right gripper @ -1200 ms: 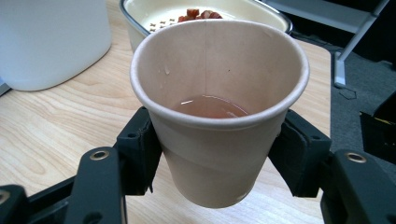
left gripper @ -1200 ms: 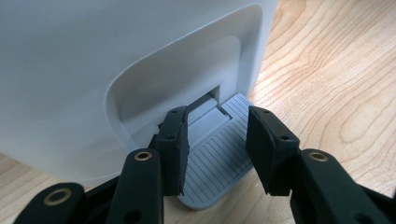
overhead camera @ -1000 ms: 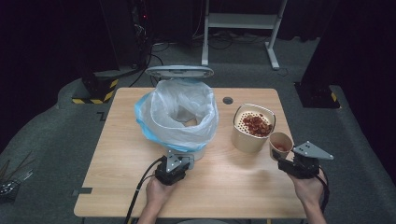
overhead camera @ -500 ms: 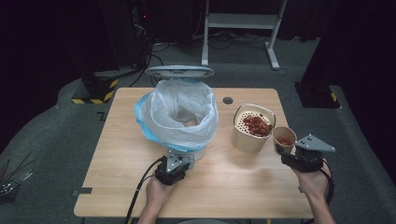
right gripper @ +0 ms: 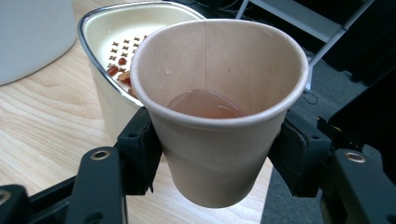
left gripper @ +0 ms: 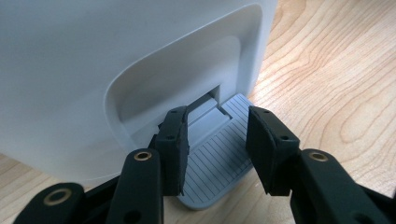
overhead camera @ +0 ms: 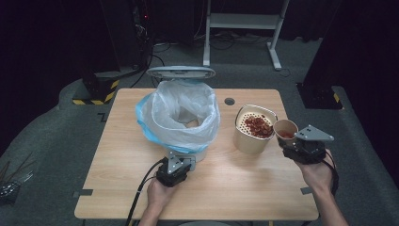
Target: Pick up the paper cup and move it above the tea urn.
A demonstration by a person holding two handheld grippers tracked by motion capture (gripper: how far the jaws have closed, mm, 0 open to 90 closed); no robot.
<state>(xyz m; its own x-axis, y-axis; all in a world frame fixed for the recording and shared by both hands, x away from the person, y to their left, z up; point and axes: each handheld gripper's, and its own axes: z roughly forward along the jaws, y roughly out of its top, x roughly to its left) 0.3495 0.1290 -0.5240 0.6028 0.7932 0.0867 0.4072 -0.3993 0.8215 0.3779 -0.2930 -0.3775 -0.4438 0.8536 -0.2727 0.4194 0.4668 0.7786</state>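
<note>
The right hand-held gripper (right gripper: 212,154) clamps an unmarked paper cup (right gripper: 219,98) of reddish liquid beside the strainer bowl (right gripper: 112,60). The left hand-held gripper (left gripper: 217,140), jaws narrowly apart, straddles the bin's grey pedal (left gripper: 212,163) without clamping it. No writing is legible.

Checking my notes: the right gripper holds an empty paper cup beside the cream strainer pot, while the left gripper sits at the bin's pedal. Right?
Not quite: the paper cup in the right gripper is not empty. The right gripper view shows reddish liquid at its bottom. The rest stands.

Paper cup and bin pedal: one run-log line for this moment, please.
right gripper: shut on paper cup, liquid inside | left gripper: open, on bin pedal | bin lid: up | strainer tub: on table
</note>
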